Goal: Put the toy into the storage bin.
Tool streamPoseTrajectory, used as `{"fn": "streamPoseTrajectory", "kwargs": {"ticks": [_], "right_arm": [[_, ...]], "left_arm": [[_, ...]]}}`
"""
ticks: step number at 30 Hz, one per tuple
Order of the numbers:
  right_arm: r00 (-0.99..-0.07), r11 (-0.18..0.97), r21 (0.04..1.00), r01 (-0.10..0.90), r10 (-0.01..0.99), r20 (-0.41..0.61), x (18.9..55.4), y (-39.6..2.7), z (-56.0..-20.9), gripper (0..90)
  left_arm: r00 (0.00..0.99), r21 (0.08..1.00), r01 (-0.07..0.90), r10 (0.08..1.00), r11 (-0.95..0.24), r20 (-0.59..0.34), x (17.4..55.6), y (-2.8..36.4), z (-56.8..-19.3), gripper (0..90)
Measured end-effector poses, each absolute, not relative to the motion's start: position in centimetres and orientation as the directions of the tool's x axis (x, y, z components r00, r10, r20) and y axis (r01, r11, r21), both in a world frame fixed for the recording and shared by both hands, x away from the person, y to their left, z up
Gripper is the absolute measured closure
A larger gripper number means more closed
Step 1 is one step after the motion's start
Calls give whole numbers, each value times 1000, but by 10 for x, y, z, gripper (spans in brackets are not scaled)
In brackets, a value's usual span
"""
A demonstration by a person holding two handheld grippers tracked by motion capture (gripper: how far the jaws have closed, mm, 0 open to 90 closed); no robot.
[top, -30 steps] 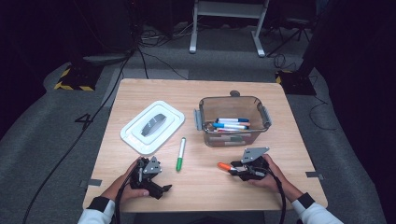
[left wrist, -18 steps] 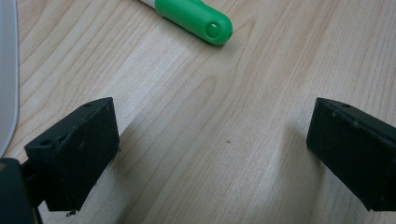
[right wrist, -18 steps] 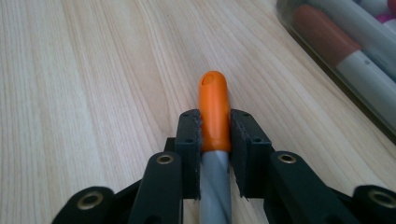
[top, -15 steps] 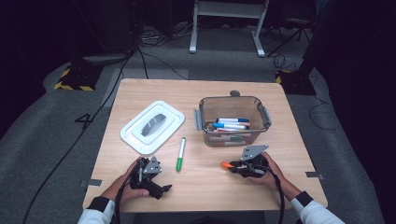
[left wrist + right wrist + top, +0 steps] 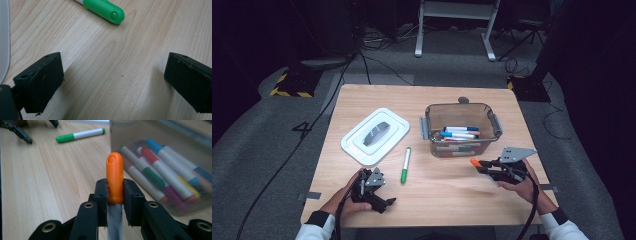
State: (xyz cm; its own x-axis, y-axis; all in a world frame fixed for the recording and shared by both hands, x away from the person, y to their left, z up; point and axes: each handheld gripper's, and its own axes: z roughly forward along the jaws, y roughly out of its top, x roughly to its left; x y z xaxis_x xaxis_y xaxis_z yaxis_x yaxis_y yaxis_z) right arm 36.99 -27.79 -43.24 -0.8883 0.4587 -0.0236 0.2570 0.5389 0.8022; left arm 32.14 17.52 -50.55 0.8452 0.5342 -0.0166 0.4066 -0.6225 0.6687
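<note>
Right gripper point(image 5: 115, 195) clamped on the orange-capped marker point(image 5: 114, 180), jaws pressed against both sides of its cap, cap end pointing out toward the left. Held just above the wooden table point(image 5: 447, 195) at the near right, close in front of the clear bin point(image 5: 462, 131). Inside that bin, several markers already (blue, red, green and purple caps among them), so most of the packing looks done. Left gripper point(image 5: 371, 190) resting at the near left, jaws wide apart with nothing between them. Just beyond it, the green-capped marker point(image 5: 405, 165) lying loose on the wood, between the white lid point(image 5: 374, 135) and the bin. Left to do, by the look of it: orange marker into the bin, then the green one, then probably the lid on.
</note>
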Motion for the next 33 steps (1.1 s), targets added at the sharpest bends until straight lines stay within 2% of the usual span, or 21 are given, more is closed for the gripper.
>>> {"fn": "streamPoseTrajectory", "kwargs": {"ticks": [8,17,26,33], "right_arm": [[-867,511,834,210,491,-82,372,-303,-396,750],[-851,514,842,166,505,-140,396,-311,-351,750],[-837,524,840,142,517,-181,429,-300,-325,750],[-850,539,834,118,490,-197,458,-279,-316,750]], "left_arm": [[845,669,407,534,-623,-17,321,175,-505,28],[845,668,407,534,-623,-17,321,175,-505,28],[845,667,408,535,-623,-17,322,175,-505,26],[845,667,408,535,-624,-16,322,175,-505,26]]}}
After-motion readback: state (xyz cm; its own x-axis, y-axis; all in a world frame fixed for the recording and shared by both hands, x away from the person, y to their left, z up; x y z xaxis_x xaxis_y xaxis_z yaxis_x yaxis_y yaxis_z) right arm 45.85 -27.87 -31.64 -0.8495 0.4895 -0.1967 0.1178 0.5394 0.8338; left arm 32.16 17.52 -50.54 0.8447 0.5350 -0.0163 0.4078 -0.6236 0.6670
